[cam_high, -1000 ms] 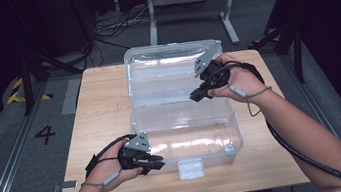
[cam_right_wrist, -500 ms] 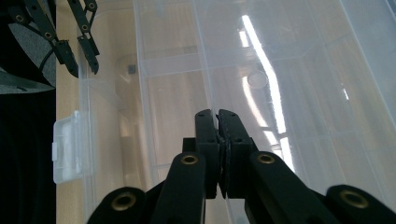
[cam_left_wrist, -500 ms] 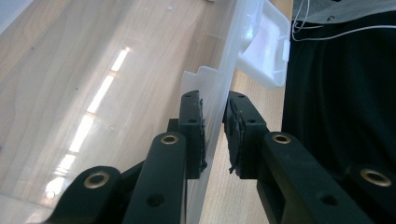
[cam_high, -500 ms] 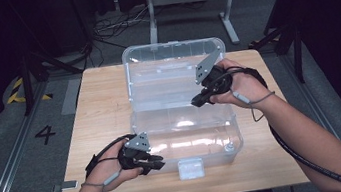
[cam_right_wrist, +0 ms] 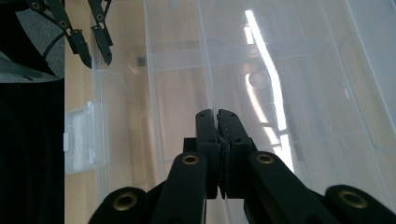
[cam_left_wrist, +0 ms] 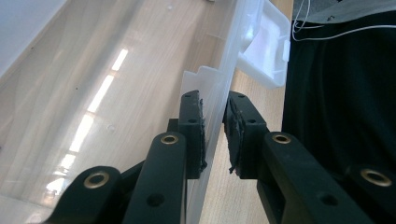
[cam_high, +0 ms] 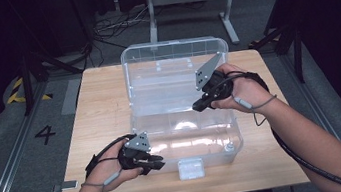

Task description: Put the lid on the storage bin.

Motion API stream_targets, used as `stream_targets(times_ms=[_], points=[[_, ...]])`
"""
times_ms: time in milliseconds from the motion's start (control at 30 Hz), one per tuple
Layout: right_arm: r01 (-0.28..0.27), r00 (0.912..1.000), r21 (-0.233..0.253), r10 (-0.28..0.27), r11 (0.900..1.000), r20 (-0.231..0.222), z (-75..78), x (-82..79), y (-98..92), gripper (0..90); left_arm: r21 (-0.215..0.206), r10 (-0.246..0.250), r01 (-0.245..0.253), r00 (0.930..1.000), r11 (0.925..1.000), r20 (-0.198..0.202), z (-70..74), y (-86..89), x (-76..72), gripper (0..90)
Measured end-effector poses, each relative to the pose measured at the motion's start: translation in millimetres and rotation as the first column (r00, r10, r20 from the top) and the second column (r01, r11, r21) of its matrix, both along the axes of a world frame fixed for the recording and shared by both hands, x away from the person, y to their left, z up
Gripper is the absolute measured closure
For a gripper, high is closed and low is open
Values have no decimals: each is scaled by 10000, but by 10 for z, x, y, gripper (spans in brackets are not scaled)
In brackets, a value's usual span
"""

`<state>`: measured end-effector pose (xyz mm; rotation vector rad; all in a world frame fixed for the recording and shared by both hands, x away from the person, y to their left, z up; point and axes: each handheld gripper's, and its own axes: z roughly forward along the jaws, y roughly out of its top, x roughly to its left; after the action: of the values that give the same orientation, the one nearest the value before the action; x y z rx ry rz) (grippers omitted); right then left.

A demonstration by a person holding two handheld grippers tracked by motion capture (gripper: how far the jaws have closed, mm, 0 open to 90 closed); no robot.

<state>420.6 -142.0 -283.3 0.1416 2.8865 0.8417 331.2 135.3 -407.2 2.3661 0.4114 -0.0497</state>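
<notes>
You have one clear plastic box (cam_high: 185, 124) on the wooden table (cam_high: 105, 110), standing open with its lid (cam_high: 175, 70) raised on the far side, and one white latch (cam_high: 190, 168) hanging from its near wall. You hold two grippers, one in each hand.

Much here is hard to read. The box is see-through, so in the high view its walls blend with the tabletop and with the glare of the lamps on the plastic. A small dark speck (cam_right_wrist: 141, 59) lies inside, too small to identify. In the left gripper view the latch (cam_left_wrist: 265, 44) is cut off by the frame's top edge, and dark clothing covers the right side.

Your left gripper (cam_high: 153, 163) sits at the near left corner of the box. Its jaws are a little apart, one on each side of the near wall (cam_left_wrist: 215, 116): the inner pad lies against the plastic, while a narrow gap remains at the outer pad, so the wall is straddled but not clamped.

Your right gripper (cam_high: 199, 105) is at the right end of the hinge line, between base and lid. Its jaws are pressed together on a thin clear edge (cam_right_wrist: 214, 100), though whether that edge belongs to lid or base, I cannot tell.
</notes>
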Motion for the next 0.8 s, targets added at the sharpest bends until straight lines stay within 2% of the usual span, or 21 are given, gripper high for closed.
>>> stream_targets(times_ms=[367, 800], points=[[-127, 9999, 39, 127, 9999, -1, -35, -90, -19, 885, 9, 24, -24, 10000, 10000, -2, 0, -2, -3, 774], [-380, 9993, -220, 380, 9990, 4, -78, -211, 6, 888, 4, 31, -31, 10000, 10000, 32, 0, -3, -2, 773]])
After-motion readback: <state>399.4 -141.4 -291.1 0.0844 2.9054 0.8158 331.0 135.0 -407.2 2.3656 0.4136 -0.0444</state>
